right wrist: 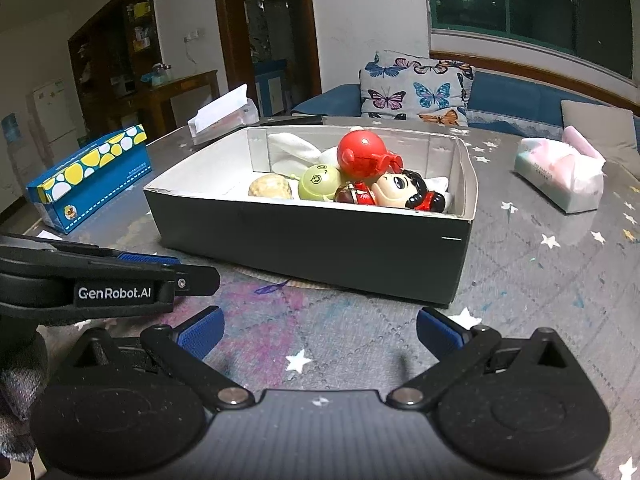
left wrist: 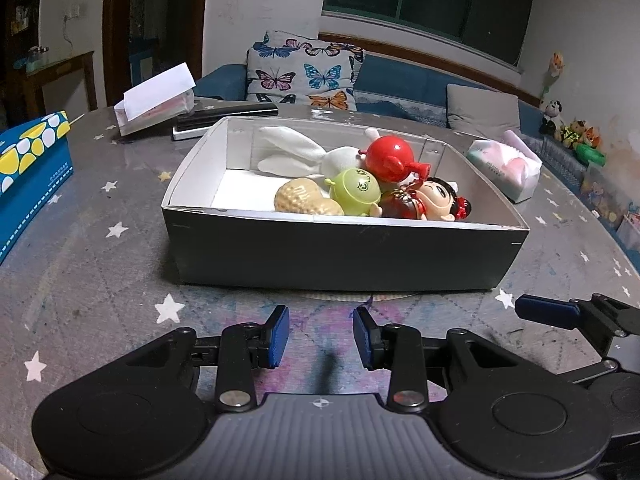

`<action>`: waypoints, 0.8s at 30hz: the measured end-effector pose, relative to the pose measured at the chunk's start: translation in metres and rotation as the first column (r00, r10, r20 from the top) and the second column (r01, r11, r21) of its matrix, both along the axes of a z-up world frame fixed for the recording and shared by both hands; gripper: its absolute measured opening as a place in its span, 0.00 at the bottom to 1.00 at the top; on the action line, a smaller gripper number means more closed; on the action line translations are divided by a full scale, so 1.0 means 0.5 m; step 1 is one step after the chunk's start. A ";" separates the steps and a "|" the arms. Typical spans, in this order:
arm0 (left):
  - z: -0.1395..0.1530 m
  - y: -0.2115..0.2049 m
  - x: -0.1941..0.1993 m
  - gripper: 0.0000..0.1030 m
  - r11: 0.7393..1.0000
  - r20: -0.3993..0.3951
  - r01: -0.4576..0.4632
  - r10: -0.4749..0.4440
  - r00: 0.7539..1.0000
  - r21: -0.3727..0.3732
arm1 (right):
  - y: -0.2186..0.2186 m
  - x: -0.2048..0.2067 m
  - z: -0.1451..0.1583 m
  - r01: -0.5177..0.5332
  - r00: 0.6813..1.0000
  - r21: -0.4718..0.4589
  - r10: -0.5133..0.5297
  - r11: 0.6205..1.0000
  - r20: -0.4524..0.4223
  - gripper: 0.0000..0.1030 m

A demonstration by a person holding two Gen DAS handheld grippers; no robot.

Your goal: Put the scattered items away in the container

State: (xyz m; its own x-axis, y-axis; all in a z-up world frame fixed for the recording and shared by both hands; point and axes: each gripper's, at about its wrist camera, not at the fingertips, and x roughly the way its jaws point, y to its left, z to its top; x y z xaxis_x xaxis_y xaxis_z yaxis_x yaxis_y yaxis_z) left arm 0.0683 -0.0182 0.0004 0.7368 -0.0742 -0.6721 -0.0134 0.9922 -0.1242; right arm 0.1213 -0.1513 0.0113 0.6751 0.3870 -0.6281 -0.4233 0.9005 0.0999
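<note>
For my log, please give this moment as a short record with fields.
container: grey box on the table
inside the box: white rabbit, red ball toy, green toy, peanut, doll
left gripper: open, holds nothing
right gripper: open, holds nothing
beside the box: blue carton, tissue pack

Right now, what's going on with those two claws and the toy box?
Left gripper open, empty. Right gripper open, empty. Toys piled inside box. Nothing in the way.
</note>
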 end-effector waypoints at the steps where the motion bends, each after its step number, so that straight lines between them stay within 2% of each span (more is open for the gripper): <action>1: 0.000 0.000 0.001 0.36 1.000 0.000 -0.001 0.001 1.000 0.003 | 0.001 0.001 0.000 0.002 1.000 0.000 -0.002 1.000 -0.001 1.00; 7: -0.001 0.000 0.005 0.36 0.999 0.007 -0.012 0.012 1.000 0.035 | 0.005 0.003 0.000 0.010 1.000 -0.009 -0.010 1.000 0.004 1.00; 24: -0.004 0.004 0.021 0.36 0.998 0.008 -0.025 0.024 1.000 0.060 | 0.033 0.018 -0.001 0.018 1.000 -0.045 -0.018 0.999 0.006 1.00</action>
State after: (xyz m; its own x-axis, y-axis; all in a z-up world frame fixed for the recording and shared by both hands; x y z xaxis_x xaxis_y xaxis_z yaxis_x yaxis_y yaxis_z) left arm 0.0788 -0.0163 -0.0014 0.7426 -0.0158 -0.6696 -0.0373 0.9972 -0.0649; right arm 0.1301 -0.1348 0.0109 0.6855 0.3462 -0.6406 -0.4072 0.9116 0.0569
